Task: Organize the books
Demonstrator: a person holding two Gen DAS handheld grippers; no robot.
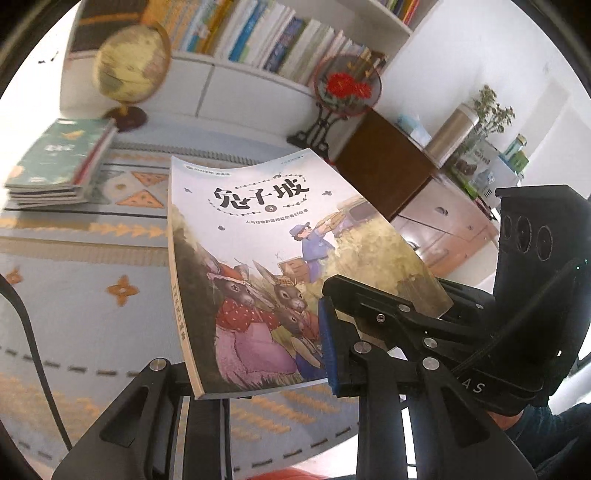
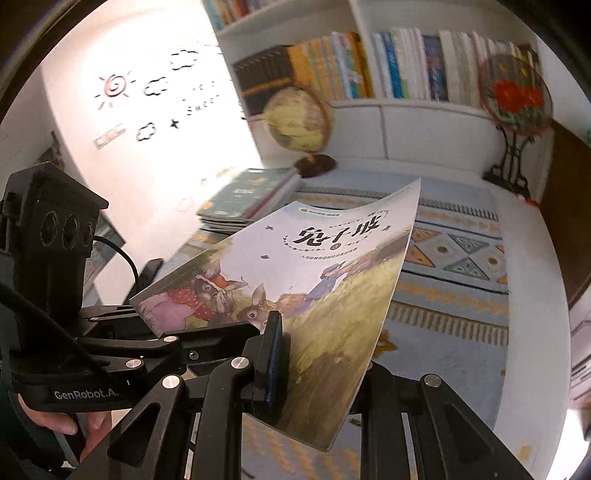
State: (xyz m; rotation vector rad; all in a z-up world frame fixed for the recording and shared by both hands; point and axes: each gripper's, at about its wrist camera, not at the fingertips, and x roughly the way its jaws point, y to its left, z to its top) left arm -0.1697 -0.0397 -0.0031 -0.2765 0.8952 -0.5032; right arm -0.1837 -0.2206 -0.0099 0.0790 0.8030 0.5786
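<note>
One picture book [image 1: 266, 243], rabbits on its cover, hangs tilted above the patterned cloth, gripped by both grippers. My left gripper [image 1: 258, 376] is shut on its lower edge, one blue pad [image 1: 328, 343] pressed on the cover. From the right, my right gripper [image 1: 369, 302] clamps the same book's lower right part. In the right wrist view the book [image 2: 332, 266] runs between the right gripper's [image 2: 321, 369] fingers, with the left gripper [image 2: 162, 332] biting its lower left corner. A stack of green-covered books [image 1: 59, 158] [image 2: 251, 195] lies flat at the back left.
A globe [image 1: 129, 66] [image 2: 295, 118] stands behind the stack, under a white bookshelf [image 1: 258, 33] [image 2: 388, 66] packed with upright books. A round flower ornament on a black stand [image 1: 347, 85] [image 2: 517, 92] and a brown box [image 1: 384, 162] sit at the right. A hand [image 2: 55, 421] holds the left gripper.
</note>
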